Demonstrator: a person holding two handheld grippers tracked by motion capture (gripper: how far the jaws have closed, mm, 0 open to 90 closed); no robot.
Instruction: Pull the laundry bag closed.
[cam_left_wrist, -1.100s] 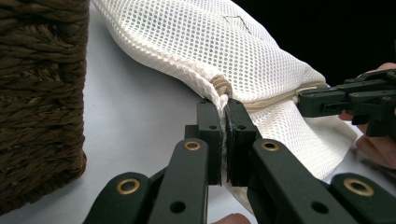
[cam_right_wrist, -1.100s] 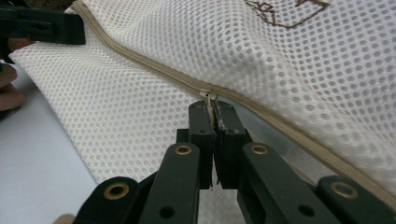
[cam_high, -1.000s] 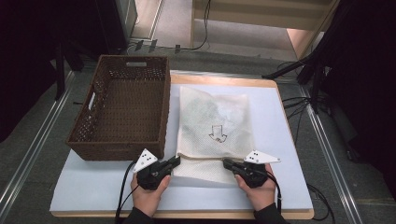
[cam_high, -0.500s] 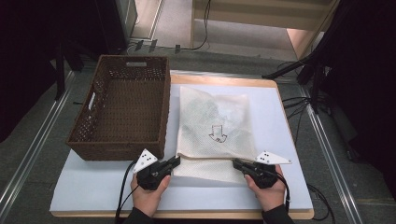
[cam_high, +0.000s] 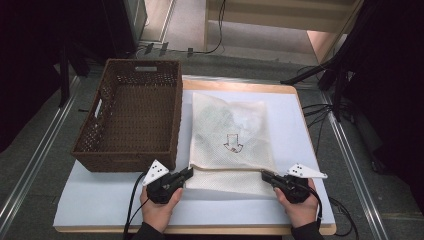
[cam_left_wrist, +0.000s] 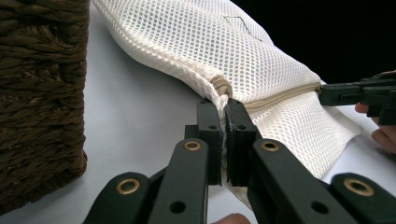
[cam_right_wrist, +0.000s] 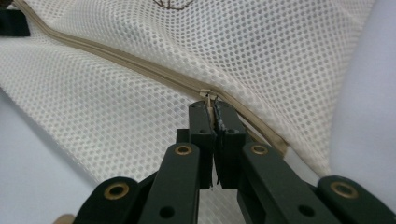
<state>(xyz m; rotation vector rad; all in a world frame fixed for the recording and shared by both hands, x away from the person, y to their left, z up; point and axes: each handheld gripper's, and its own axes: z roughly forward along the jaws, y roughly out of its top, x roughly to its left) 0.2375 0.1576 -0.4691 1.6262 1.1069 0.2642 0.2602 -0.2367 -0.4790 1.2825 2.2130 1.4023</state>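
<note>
Left tool (cam_left_wrist: 223, 105) clamped on mesh bag (cam_high: 232, 135) corner near surface (cam_high: 100, 205) front edge; right tool (cam_right_wrist: 211, 109) pinching zipper pull (cam_right_wrist: 206, 97); basket (cam_high: 132, 117) beside.

The table (cam_high: 310, 227), wood-edged, carries 1 white sheet (cam_high: 100, 200) over its top. Directly on the sheet: 1 brown wicker basket (cam_high: 131, 120) at left, 1 white mesh bag (cam_high: 231, 140) just beside it.
</note>
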